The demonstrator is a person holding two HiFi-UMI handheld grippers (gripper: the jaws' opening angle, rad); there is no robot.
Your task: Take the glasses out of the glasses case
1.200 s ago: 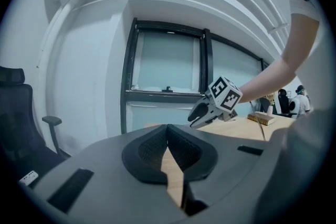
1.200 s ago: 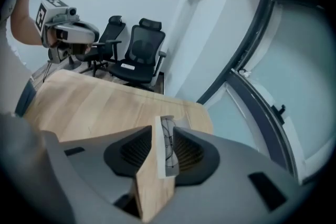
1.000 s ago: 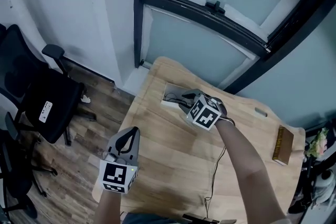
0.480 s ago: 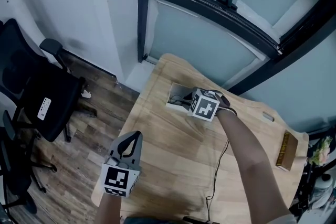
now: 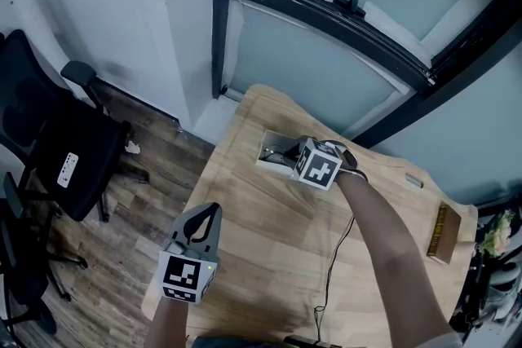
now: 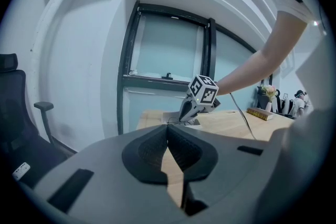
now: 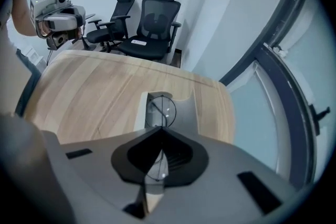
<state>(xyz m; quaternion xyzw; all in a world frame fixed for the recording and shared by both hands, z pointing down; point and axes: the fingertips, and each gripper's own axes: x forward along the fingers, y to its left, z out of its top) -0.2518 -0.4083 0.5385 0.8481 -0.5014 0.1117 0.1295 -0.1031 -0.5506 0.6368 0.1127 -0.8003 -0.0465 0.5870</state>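
Note:
The open white glasses case [image 5: 270, 151] lies at the far end of the wooden table [image 5: 261, 248]. Inside it sit thin wire-rimmed glasses [image 7: 162, 109]. My right gripper [image 5: 287, 159] points steeply down into the case, its jaws shut on the glasses, one lens pinched between the pads. In the left gripper view it [image 6: 183, 116] shows with its marker cube above the case [image 6: 185, 122]. My left gripper [image 5: 212, 209] hovers over the table's near left edge, well away from the case, shut with nothing in it.
A brown book [image 5: 441, 232] lies near the table's right edge. A thin cable [image 5: 338, 261] runs from the right hand toward the near edge. Black office chairs [image 5: 57, 155] stand on the floor at left. A dark window frame [image 5: 326, 12] is behind the table.
My right gripper has sunk onto the case and tipped further down. The left gripper has dropped a little at the near left edge.

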